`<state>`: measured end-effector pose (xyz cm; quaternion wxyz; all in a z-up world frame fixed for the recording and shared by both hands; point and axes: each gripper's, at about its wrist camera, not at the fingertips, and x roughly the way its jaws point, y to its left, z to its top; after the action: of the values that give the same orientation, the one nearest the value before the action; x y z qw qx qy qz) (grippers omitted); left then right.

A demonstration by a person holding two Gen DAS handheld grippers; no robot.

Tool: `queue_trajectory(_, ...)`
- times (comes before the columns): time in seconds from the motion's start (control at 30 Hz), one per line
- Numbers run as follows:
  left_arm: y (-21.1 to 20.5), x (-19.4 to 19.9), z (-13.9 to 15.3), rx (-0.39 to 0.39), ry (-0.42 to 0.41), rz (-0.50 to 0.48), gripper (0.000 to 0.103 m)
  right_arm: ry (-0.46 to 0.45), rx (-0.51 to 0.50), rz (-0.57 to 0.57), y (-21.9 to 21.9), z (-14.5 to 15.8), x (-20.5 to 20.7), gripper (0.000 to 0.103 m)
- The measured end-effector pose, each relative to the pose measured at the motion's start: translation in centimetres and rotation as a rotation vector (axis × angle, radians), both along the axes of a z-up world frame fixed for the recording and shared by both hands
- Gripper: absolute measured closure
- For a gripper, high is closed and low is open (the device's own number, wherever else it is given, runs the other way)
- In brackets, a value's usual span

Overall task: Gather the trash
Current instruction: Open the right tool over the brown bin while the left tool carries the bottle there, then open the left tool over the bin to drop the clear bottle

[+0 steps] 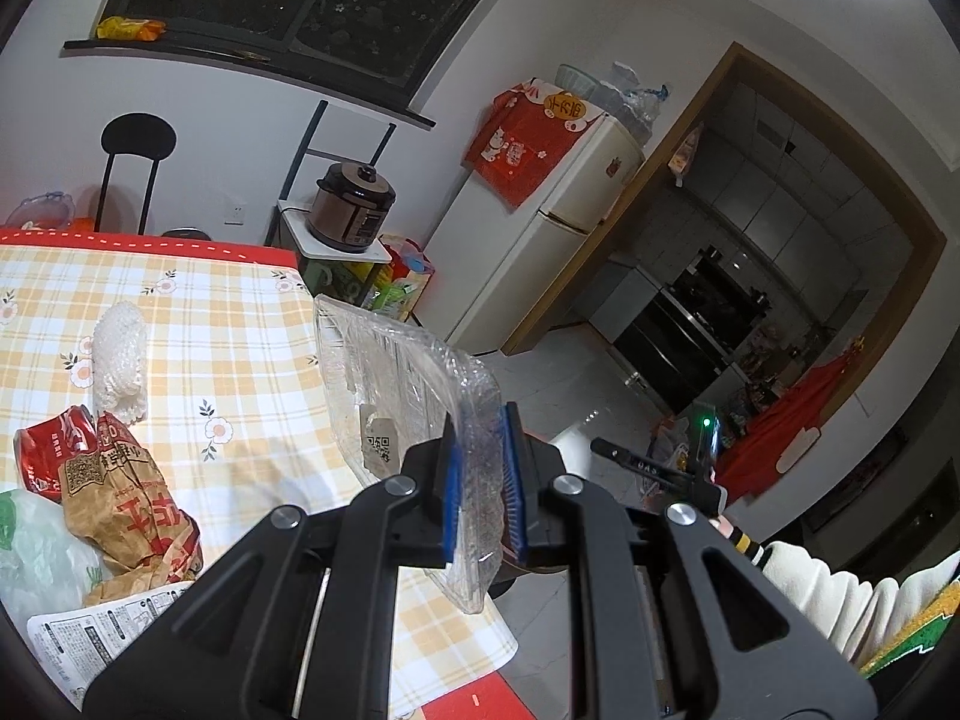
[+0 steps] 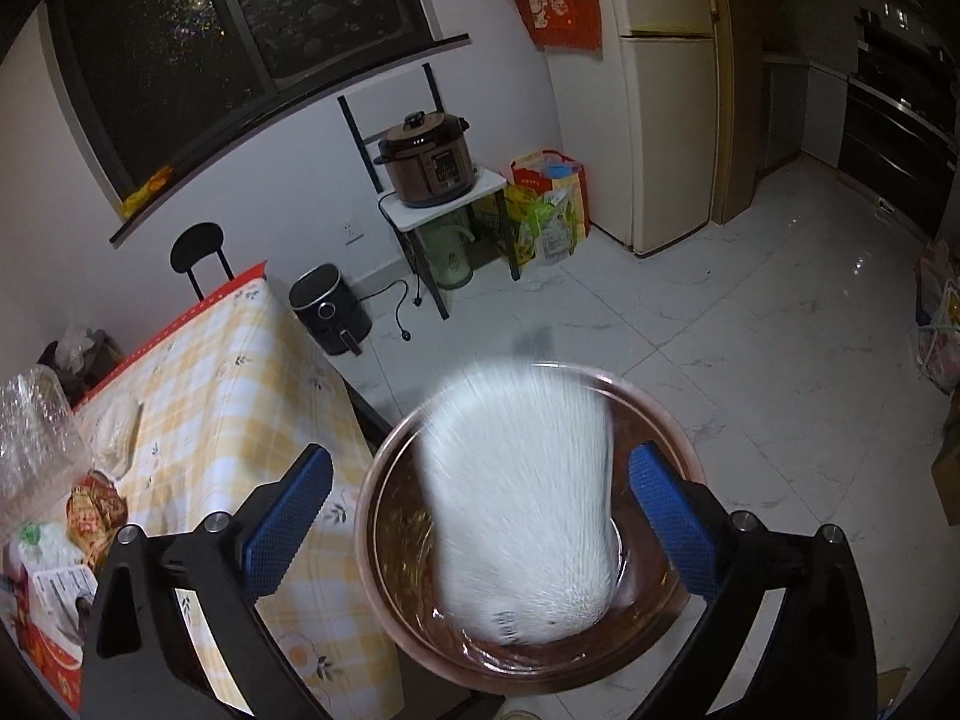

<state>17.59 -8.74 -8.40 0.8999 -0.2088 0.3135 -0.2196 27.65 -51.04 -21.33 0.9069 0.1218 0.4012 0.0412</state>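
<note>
My left gripper (image 1: 483, 480) is shut on a clear plastic tray (image 1: 390, 384) and holds it above the right edge of the table. My right gripper (image 2: 480, 516) is open above a brown trash bin (image 2: 384, 480) on the floor beside the table. A blurred white piece of trash (image 2: 522, 504) is between the open fingers, inside the bin mouth. On the yellow checked tablecloth (image 1: 240, 330) lie a bubble wrap roll (image 1: 120, 366), a crushed red can (image 1: 51, 450), a brown paper bag (image 1: 132, 504), a printed white wrapper (image 1: 90, 636) and a green-white plastic bag (image 1: 30, 552).
A pressure cooker (image 2: 429, 159) stands on a small shelf by the wall, an air fryer (image 2: 327, 309) sits on the floor, and a cream fridge (image 2: 660, 90) is beyond. A black chair (image 1: 138, 156) stands behind the table. Bags sit on the floor at right (image 2: 939, 324).
</note>
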Motion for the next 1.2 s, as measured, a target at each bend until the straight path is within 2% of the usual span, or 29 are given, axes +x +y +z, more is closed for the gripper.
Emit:
queue_trajectory(0.2, -2.3, 0.4, 0.2, 0.013, -0.008, -0.037, 0.087, -0.067, 0.011, 0.000, -0.8, 2.6, -1.2, 0.005)
queue_trajectory(0.4, -5.7, 1.7, 0.1, 0.004, -0.019, -0.103, 0.087, -0.137, -0.015, -0.038, -2.5, 5.9, -4.3, 0.005)
queue_trajectory(0.53, -9.0, 3.2, -0.3, -0.010, -0.025, -0.168, 0.087, -0.170, -0.029, -0.065, -4.2, 7.8, -6.7, 0.005)
queue_trajectory(0.67, -12.5, 4.6, -0.9, -0.029, -0.024, -0.237, 0.087, -0.176, -0.088, -0.095, -6.0, 8.9, -8.9, 0.005)
queue_trajectory(1.0, -22.2, 8.5, -3.9, -0.045, 0.031, -0.406, 0.087, -0.146, -0.105, -0.226, -12.7, 8.8, -14.0, 0.005)
queue_trajectory(1.2, -27.2, 10.4, -5.6, -0.015, 0.072, -0.480, 0.087, -0.127, -0.102, -0.305, -16.0, 8.0, -16.6, 0.005)
